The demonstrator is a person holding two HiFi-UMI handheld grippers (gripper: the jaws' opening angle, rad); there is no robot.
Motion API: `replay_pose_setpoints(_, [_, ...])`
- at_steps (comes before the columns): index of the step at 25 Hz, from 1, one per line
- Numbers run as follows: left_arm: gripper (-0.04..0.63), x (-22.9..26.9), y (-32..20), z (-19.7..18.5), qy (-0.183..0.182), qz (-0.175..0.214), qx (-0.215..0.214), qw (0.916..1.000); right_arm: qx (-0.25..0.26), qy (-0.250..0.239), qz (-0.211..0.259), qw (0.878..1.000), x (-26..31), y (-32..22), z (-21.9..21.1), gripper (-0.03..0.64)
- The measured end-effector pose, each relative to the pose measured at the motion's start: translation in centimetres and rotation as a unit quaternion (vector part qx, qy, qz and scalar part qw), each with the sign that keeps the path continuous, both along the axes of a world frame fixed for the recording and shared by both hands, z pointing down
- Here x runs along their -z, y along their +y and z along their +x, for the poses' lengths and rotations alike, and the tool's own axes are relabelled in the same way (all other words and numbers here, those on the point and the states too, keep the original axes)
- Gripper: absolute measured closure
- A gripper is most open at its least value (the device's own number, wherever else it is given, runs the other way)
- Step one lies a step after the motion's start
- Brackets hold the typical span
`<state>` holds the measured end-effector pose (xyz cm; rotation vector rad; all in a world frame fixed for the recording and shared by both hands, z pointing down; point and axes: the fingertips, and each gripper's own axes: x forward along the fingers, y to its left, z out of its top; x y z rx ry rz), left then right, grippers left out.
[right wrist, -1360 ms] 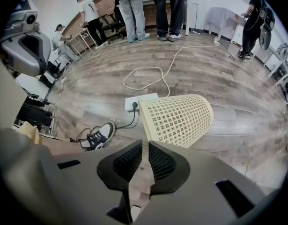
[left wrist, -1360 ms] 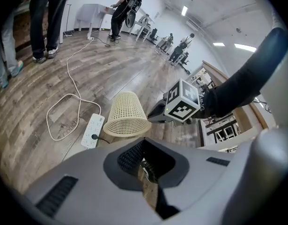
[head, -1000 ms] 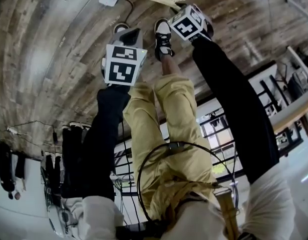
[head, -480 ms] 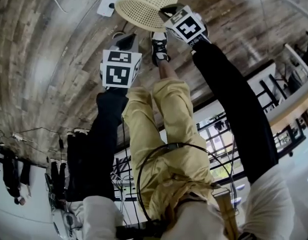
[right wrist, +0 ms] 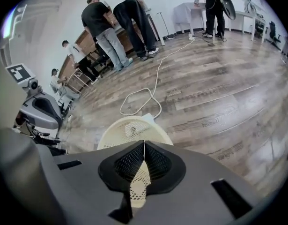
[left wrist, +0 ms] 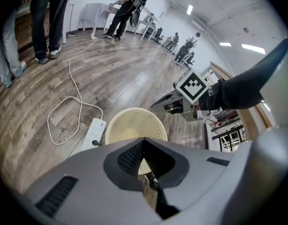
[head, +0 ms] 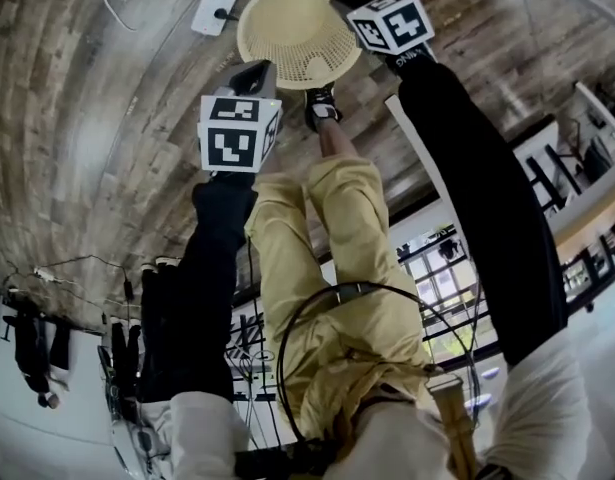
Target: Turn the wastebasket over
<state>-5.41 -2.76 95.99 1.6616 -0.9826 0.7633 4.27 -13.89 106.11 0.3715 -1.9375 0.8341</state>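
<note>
In the head view, the cream wastebasket (head: 297, 23) is seen with its mouth turned to the camera, and the left gripper (head: 255, 71) is held just beside its rim. In the left gripper view, the jaws are seen pressed together on nothing, just before the wastebasket (left wrist: 134, 123). In the right gripper view, the mesh wall of the wastebasket (right wrist: 129, 128) is clamped by the right gripper (right wrist: 144, 144).
</note>
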Motion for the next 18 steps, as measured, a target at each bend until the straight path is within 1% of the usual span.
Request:
replay_pose_setpoints(3, [0.594,-0.5,1.1,0.7,-0.003,-0.010,-0.003,0.9999,0.011,0.014,0.018,1.000,0.1,-0.1,1.5,0.592])
replay_pose_setpoints(6, [0.594,-0.5,2.0,1.4,-0.004,-0.018,-0.012,0.9997,0.023,0.024,0.023,0.999,0.4,0.9,2.6,0.592])
replay_pose_setpoints(11, [0.594,0.1,2.0,2.0,-0.008,-0.013,-0.023,0.9996,0.037,0.027,0.030,0.999,1.4,2.1,2.9,0.592])
replay_pose_setpoints(14, [0.594,1.7,1.3,2.1,-0.010,-0.010,-0.026,0.9996,0.036,0.023,0.027,0.999,3.8,2.8,2.4,0.594])
replay_pose_setpoints(18, [0.594,5.6,-1.1,2.3,-0.010,0.025,-0.039,0.9989,0.010,-0.004,0.044,0.999,9.9,2.8,0.9,0.594])
